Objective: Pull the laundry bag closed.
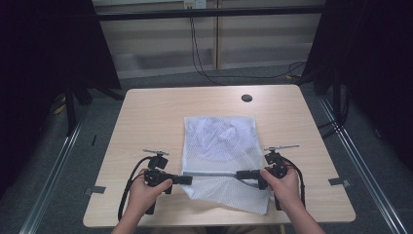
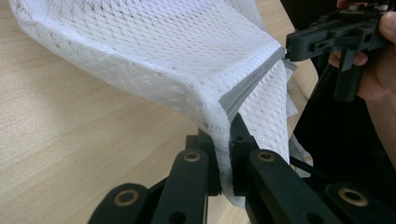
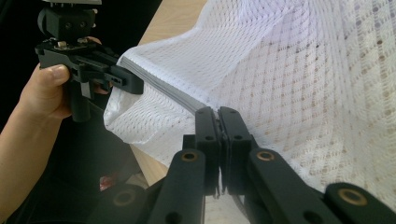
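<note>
A white mesh bag (image 1: 220, 139) lies on the wooden table (image 1: 151, 122), with something pale bunched inside its far half. Its near part is lifted, and its grey zipper strip (image 1: 213, 173) runs taut between the two grippers. My left gripper (image 1: 187, 180) is shut on the zipper's left end, seen close up (image 2: 228, 133) with the mesh draped over its jaws. At the zipper's right end my right gripper (image 1: 239, 174) is shut on the grey strip (image 3: 218, 114). The mesh below the zipper hangs toward the table's front edge. Each gripper view shows the other gripper (image 2: 292, 49) (image 3: 133, 84) clamped on the strip.
A black round grommet (image 1: 247, 98) sits in the table near its far edge. Small metal brackets (image 1: 95, 190) (image 1: 338, 181) stick out at the table's left and right sides. Cables (image 1: 204, 68) trail on the floor beyond. Bare tabletop lies left of the bag.
</note>
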### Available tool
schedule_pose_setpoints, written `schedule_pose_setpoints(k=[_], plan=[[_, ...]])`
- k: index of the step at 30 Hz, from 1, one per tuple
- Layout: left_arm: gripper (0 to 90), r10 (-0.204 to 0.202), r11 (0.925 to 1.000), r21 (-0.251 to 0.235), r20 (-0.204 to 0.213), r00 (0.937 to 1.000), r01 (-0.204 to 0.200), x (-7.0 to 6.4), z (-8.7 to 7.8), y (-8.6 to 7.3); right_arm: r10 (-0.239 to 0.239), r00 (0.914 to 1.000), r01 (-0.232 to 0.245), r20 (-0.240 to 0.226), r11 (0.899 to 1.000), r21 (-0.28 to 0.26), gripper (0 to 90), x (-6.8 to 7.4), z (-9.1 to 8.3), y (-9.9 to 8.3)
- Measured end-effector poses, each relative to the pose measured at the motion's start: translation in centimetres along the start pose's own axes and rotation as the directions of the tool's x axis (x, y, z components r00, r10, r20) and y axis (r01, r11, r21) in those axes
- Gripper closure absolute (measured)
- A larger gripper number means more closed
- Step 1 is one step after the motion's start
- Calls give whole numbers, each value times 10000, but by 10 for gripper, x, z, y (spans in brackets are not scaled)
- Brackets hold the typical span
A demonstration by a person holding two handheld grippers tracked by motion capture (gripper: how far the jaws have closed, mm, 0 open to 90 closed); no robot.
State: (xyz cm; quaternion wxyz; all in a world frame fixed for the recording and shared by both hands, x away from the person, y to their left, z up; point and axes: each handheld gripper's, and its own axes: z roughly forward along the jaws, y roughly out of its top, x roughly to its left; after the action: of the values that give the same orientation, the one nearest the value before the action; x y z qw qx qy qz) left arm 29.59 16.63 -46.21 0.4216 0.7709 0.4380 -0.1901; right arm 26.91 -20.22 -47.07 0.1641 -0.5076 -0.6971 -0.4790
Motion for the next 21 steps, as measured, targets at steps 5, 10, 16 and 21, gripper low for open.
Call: schedule_pose_setpoints(k=[5, 10, 16, 21], plan=[[882, 24, 10000, 17, -83, 10000, -24, 0, 0, 0, -16, 10000, 16, -26, 10000, -6, 877, -1, 0, -1], [883, -7, 10000, -19, -81, 10000, 7, 1, -2, 0, 42, 10000, -42, 74, 10000, -45, 877, -3, -4, -2], [883, 23, 10000, 12, 2, 10000, -23, 0, 0, 0, 51, 10000, -51, 45, 9999, -138, 877, -5, -7, -3], [882, 65, 9999, 80, -70, 10000, -65, 0, 0, 1, 101, 9999, -100, 106, 9999, -136, 877, -6, -10, -4]])
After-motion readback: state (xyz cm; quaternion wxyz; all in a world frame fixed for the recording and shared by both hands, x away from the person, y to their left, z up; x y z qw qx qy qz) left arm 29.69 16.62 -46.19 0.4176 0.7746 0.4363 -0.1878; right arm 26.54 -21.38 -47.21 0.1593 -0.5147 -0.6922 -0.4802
